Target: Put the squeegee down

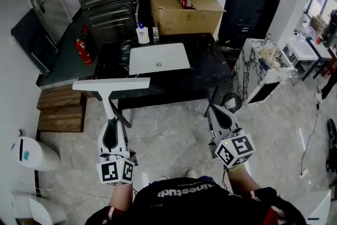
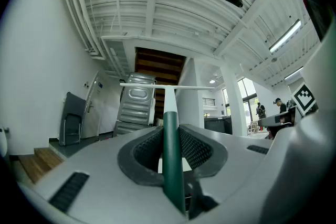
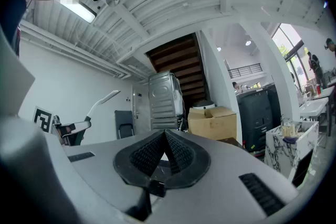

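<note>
The squeegee has a long white blade (image 1: 111,84) and a dark green handle. My left gripper (image 1: 112,121) is shut on that handle and holds it in the air in front of the black table (image 1: 210,68). In the left gripper view the green handle (image 2: 170,149) runs between the two pads, and the white blade (image 2: 167,86) stands crosswise ahead. My right gripper (image 1: 215,109) hangs to the right of it, apart from the squeegee. Its jaws (image 3: 165,135) meet at the tips with nothing between them. The squeegee (image 3: 100,102) shows at the left of the right gripper view.
A white basin (image 1: 158,58) is set in the black table, with a small bottle (image 1: 142,34) behind it. A cardboard box (image 1: 184,5) stands at the back. Wooden steps (image 1: 60,108) and a fire extinguisher (image 1: 80,50) are on the left. A marble block (image 1: 258,74) is on the right.
</note>
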